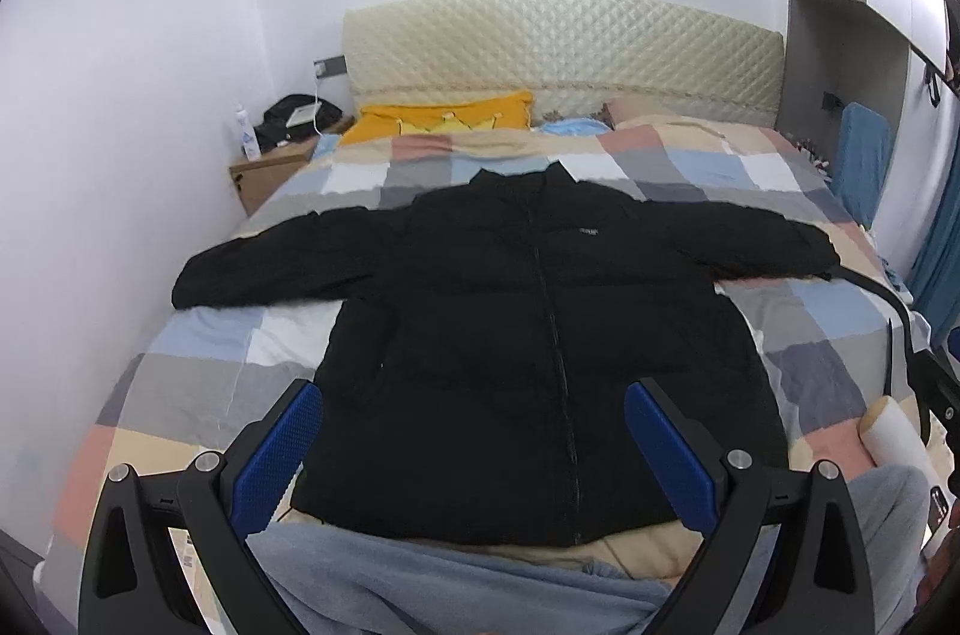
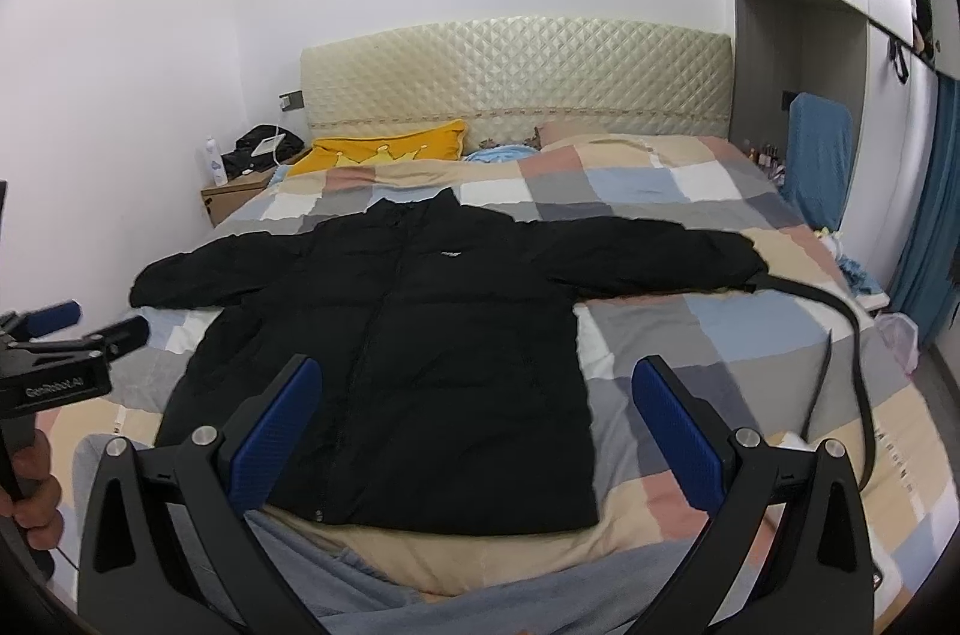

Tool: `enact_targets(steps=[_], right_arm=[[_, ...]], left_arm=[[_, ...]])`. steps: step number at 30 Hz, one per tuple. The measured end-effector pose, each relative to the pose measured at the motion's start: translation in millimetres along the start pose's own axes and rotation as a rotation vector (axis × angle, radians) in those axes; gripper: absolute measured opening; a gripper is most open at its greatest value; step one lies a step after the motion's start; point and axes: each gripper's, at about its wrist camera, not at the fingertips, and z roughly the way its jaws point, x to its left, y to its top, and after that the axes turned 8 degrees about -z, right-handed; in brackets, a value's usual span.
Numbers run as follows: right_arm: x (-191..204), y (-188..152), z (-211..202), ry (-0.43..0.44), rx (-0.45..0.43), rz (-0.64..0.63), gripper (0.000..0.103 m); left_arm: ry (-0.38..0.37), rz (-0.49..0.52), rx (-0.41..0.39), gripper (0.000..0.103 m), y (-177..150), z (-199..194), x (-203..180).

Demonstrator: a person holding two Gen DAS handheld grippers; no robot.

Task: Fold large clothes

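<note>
Bed with the checked pastel quilt carries the black zipped puffer jacket, laid flat front-up, collar toward the cream quilted headboard, both sleeves spread wide. Fold not started. Left gripper and right gripper both hover released above the hem, holding nothing. Best first move, I'd say: pinch a cuff, bring the sleeve across the chest, keep the fabric low so the padding doesn't balloon. Room: quilt free either side; the right cuff sits near the bed edge, black strap trailing there, snag risk.
</note>
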Motion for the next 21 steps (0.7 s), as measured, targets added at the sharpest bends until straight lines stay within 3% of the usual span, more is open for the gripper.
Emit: enact_targets(steps=[9, 16, 21], right_arm=[[-18.2, 34.2, 1.2, -0.069, -0.093, -0.028, 0.103], [-48.5, 61.0, 32.1, -0.106, -0.131, -0.03, 0.103], [-91.8, 71.8, 58.5, -0.123, -0.176, 0.05, 0.103]], left_arm=[[-0.066, -0.028, -0.021, 0.102, 23.4, 3.8, -16.4], [-0.085, -0.019, -0.01, 0.102, 46.9, 32.7, -42.9], [-0.04, -0.003, -0.084, 0.102, 64.5, 45.4, -49.6]])
